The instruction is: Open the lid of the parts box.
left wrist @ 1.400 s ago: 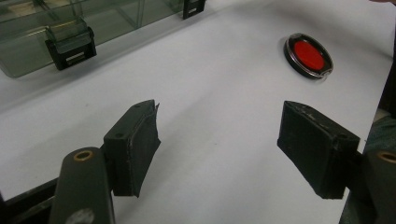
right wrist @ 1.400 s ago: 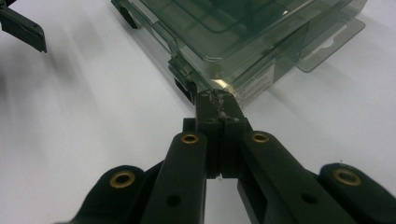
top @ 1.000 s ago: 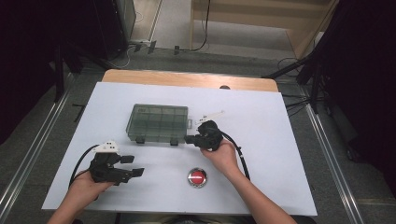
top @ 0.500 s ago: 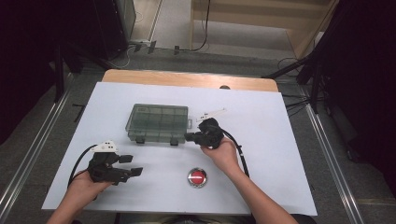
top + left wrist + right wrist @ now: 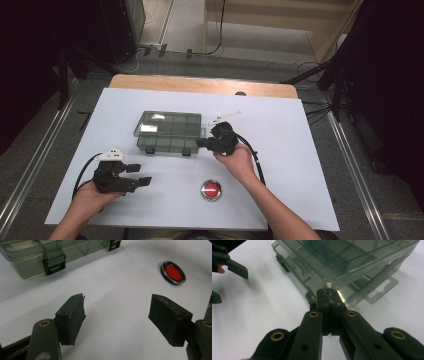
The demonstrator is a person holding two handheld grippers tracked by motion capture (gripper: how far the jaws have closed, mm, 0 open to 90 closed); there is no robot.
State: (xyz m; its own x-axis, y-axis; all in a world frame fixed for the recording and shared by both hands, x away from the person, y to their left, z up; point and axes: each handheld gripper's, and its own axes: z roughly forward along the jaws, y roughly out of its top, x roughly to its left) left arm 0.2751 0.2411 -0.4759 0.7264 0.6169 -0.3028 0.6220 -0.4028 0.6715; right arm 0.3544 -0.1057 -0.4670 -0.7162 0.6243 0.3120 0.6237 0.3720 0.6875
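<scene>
The clear plastic box (image 5: 169,132) sits mid-bench (image 5: 300,150). The right gripper (image 5: 327,298), fingers pressed together, noses under the lid's corner, apparently to pry it up. The left gripper (image 5: 116,315) waits apart, fingers spread, near the red button (image 5: 173,272).

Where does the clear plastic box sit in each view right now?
High view: the clear plastic box lies at table centre, left of the right gripper.
Left gripper view: upper left corner, front latch facing the camera.
Right gripper view: upper middle to right, its near corner at the shut jaw tips.
Shared landmark: the box's black front latch.
</scene>
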